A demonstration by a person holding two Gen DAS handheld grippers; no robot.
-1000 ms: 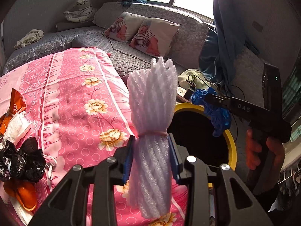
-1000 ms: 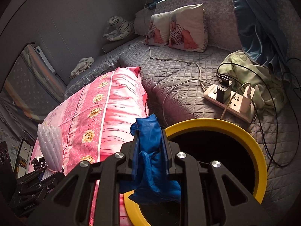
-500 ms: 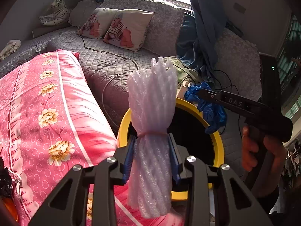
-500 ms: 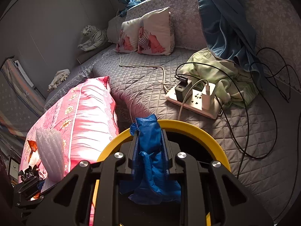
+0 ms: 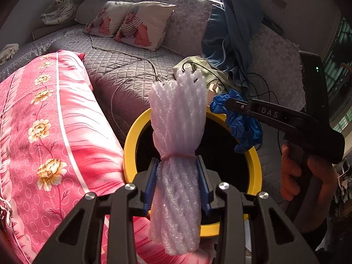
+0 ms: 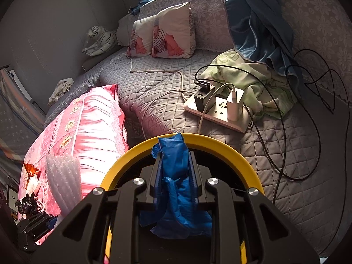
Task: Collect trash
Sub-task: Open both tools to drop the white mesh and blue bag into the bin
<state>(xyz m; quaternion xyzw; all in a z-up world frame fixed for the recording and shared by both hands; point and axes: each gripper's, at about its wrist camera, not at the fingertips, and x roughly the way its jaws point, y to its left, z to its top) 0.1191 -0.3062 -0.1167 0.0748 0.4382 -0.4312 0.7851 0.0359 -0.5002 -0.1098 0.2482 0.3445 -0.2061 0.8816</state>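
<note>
My left gripper is shut on a white foam net bundle tied with a pink band, held upright over the near rim of a yellow-rimmed black bin. My right gripper is shut on a crumpled blue glove above that bin. In the left wrist view the right gripper, held by a hand, hangs the blue glove over the bin's far rim. The foam bundle shows at the lower left of the right wrist view.
A pink flowered quilt lies left of the bin. Behind it a grey quilted sofa carries a white power strip with chargers and cables, a green cloth, two pillows. Orange and black scraps lie on the quilt.
Both grippers have swung right from over the pink quilt to above the yellow bin, each keeping its load. The scraps on the quilt have left the left wrist view.
</note>
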